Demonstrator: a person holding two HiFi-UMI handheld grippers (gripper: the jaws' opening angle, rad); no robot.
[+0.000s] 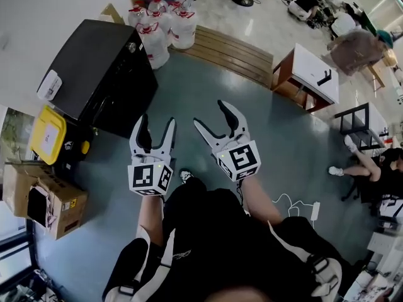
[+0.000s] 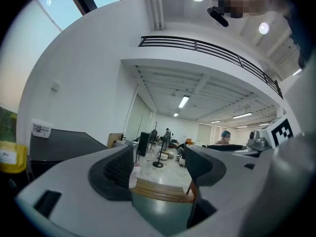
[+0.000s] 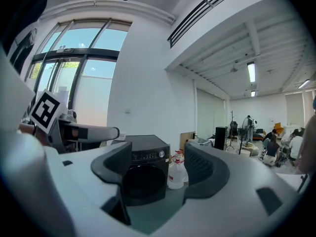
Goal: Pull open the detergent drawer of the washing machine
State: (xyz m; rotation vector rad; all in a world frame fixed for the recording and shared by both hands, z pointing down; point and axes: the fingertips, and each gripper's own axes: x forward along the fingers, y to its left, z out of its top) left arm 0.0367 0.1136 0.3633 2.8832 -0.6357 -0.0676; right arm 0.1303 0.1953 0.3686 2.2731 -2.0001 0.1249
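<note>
My left gripper (image 1: 157, 124) and right gripper (image 1: 210, 116) held out over grey floor (image 1: 208, 80). Fingers of both spread wide, nothing between them. Black washing machine (image 1: 101, 74) ahead to my left, well apart from both grippers. Right gripper view frames it between fingers, far off. Cannot pick out detergent drawer. Water jugs (image 1: 165, 22) just beside machine.

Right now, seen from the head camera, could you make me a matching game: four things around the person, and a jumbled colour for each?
Things:
1. washing machine
2. water jugs
3. cardboard box
4. plastic bin

Colours:
a. yellow
b. clear with red caps
c. black
d. brown

Pairs: 1-c, 2-b, 3-d, 4-a.
</note>
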